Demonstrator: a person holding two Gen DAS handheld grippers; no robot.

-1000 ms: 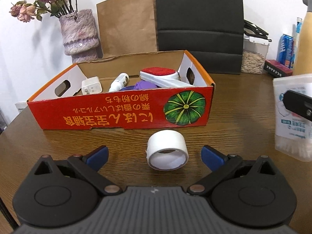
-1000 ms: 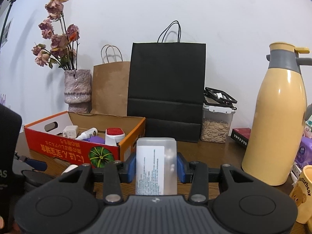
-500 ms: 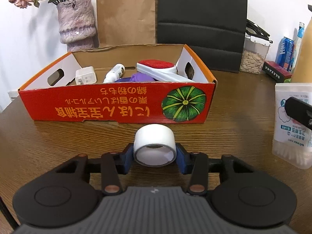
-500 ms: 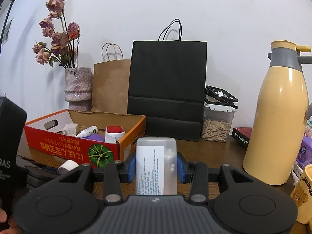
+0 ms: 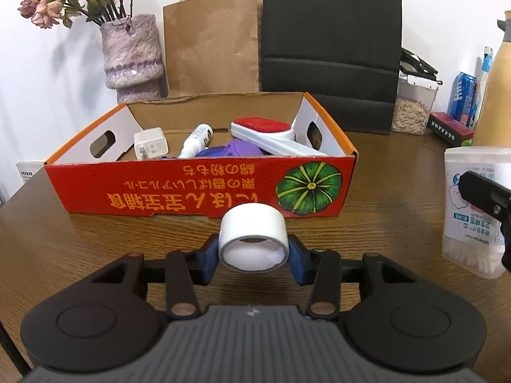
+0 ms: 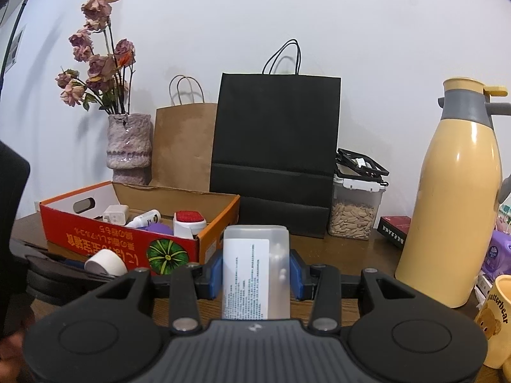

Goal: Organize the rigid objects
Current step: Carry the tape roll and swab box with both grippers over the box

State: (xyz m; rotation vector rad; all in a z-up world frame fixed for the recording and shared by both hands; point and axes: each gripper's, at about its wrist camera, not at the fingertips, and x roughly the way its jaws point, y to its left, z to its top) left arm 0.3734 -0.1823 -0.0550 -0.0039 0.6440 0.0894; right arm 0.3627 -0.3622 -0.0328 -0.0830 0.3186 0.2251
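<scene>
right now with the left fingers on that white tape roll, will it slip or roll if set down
The tape roll is probably light and stiff: it keeps its round shape between the left fingers. Its smooth curved sides may let it slip. Laid on its side on the table, it would likely roll.

Left wrist view: low over the table (image 5: 383, 185), facing the red box (image 5: 198, 191) close ahead, frame centre. Right wrist view: lower, further back, box (image 6: 121, 242) at lower left. Both share box, black bag (image 5: 332, 44), vase (image 6: 129, 143).

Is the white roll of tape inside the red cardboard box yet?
No, the white roll of tape sits pinched in the left gripper, in front of the red cardboard box.
</scene>
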